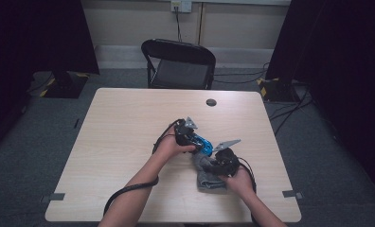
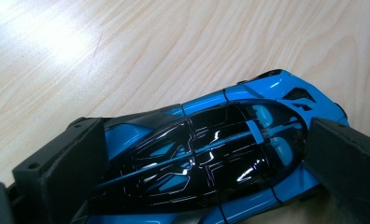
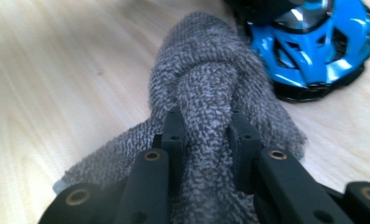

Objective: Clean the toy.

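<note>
A blue and black toy car (image 2: 211,149) lies on the wooden table, and my left gripper (image 2: 206,158) is shut on it, one jaw at each side of its body. From above, the car (image 1: 204,143) sits just right of the left gripper (image 1: 188,135). A grey cloth (image 3: 206,102) is bunched up between the jaws of my right gripper (image 3: 206,135), which is shut on it. The cloth's front fold lies right beside the car's end (image 3: 314,51). In the high view the cloth (image 1: 208,177) trails toward the table's near edge under the right gripper (image 1: 223,163).
The table (image 1: 129,142) is light wood, with a round dark cable hole (image 1: 211,102) near its far edge. A black folding chair (image 1: 178,64) stands behind the table. Cables trail from both grippers toward the person.
</note>
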The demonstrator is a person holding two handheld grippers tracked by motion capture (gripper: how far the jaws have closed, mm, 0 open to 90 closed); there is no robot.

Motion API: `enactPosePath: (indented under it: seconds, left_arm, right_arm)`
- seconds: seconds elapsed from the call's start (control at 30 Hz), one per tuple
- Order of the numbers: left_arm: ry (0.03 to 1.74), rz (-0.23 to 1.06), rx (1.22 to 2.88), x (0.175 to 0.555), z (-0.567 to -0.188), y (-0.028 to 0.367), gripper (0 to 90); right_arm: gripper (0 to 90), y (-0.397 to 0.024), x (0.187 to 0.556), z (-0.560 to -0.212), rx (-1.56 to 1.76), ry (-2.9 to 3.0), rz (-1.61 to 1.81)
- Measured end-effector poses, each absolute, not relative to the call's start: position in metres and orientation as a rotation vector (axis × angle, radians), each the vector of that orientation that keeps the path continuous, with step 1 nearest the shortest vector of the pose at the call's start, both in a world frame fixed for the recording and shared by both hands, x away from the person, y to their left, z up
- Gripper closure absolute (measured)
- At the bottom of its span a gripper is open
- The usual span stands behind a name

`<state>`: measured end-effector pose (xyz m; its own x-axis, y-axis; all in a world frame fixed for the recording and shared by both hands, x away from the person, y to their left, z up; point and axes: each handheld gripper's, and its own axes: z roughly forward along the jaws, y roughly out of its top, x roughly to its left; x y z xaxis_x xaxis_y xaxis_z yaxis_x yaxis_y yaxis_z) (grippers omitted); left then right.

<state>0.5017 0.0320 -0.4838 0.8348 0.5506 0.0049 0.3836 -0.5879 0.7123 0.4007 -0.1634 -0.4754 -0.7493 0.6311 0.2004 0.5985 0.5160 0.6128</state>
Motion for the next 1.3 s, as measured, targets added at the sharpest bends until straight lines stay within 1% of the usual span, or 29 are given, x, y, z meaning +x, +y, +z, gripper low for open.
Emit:
enactPosePath:
  seconds: [0.23,0.6,0.9,1.1,1.3]
  left_arm:
    - [0.679,0.29,2.27,0.502,-0.484,0.032,0.0]
    - [0.675,0.29,2.274,0.502,-0.484,0.032,0.0]
    - [0.675,0.291,2.273,0.501,-0.484,0.032,0.0]
    - [0.675,0.291,2.272,0.501,-0.484,0.032,0.0]
    - [0.674,0.29,2.27,0.501,-0.484,0.032,0.0]
  right_arm:
    - [72.5,-0.171,0.4,-0.466,1.069,2.692,1.067]
    - [72.6,-0.213,0.407,-0.458,1.164,2.616,1.059]
    - [72.6,-0.233,0.418,-0.446,1.202,2.538,1.051]
    - [72.6,-0.241,0.431,-0.449,1.266,2.491,0.991]
    - [72.6,-0.244,0.446,-0.462,1.344,2.442,0.947]
